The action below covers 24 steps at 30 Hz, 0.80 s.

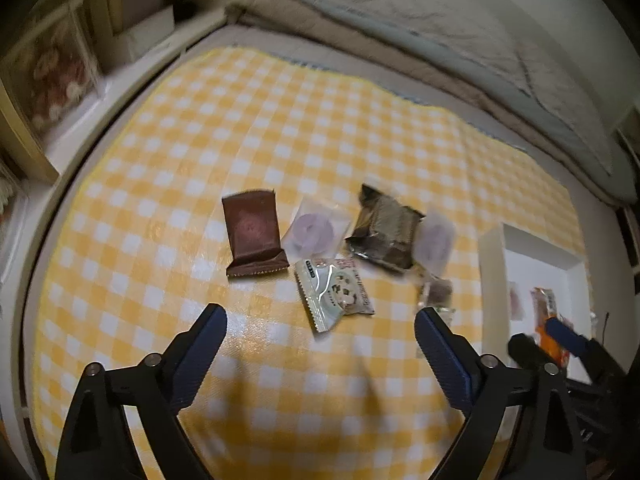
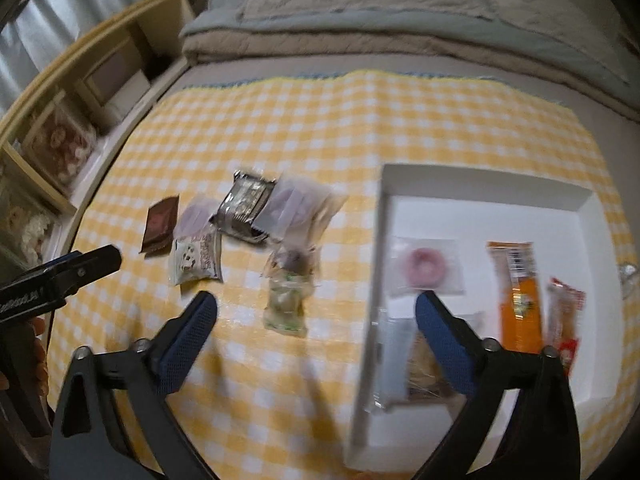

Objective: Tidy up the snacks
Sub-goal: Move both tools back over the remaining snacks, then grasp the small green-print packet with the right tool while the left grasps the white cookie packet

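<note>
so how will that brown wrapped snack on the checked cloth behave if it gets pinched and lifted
The brown wrapped snack lies flat with crimped ends, so it is probably light and fairly thin. Its film looks smooth and may slip or crinkle. Nothing round shows, so rolling seems unlikely.

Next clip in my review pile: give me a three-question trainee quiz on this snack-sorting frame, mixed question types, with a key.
1. True or false: the left claw holds a snack.
2. Which snack lies inside the white tray?
A. the brown packet
B. the orange packet
C. the dark foil packet
3. Fill in: the loose snacks lie on a yellow and white ______ cloth.

Key:
1. False; both it and the right claw are open and empty.
2. B
3. checked
</note>
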Each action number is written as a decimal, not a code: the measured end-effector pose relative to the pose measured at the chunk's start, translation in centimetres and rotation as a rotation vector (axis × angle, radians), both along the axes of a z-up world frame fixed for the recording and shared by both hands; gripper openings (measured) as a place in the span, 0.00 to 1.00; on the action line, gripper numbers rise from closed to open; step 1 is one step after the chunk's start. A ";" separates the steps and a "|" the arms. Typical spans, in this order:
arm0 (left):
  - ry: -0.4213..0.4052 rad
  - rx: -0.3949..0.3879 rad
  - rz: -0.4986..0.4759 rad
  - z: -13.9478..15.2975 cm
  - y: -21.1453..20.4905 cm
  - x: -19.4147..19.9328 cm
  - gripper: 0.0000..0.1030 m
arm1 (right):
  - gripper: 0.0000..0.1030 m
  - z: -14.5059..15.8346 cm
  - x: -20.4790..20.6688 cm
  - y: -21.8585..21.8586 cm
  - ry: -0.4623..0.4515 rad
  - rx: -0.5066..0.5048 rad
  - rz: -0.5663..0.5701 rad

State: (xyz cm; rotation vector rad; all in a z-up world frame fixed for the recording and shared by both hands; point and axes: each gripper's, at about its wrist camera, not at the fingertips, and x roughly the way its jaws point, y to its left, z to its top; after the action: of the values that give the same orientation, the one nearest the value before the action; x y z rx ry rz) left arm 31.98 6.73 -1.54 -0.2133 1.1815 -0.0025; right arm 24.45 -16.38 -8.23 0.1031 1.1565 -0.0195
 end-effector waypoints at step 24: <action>0.155 -0.013 0.080 -10.0 -3.0 6.4 0.49 | 0.27 -9.5 3.1 3.9 0.224 -0.067 0.147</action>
State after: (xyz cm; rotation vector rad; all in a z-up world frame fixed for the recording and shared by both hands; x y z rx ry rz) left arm 38.34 3.73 -11.51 -0.2762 1.3263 0.0779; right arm 27.59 -12.44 -17.71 -0.0446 1.3839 0.0615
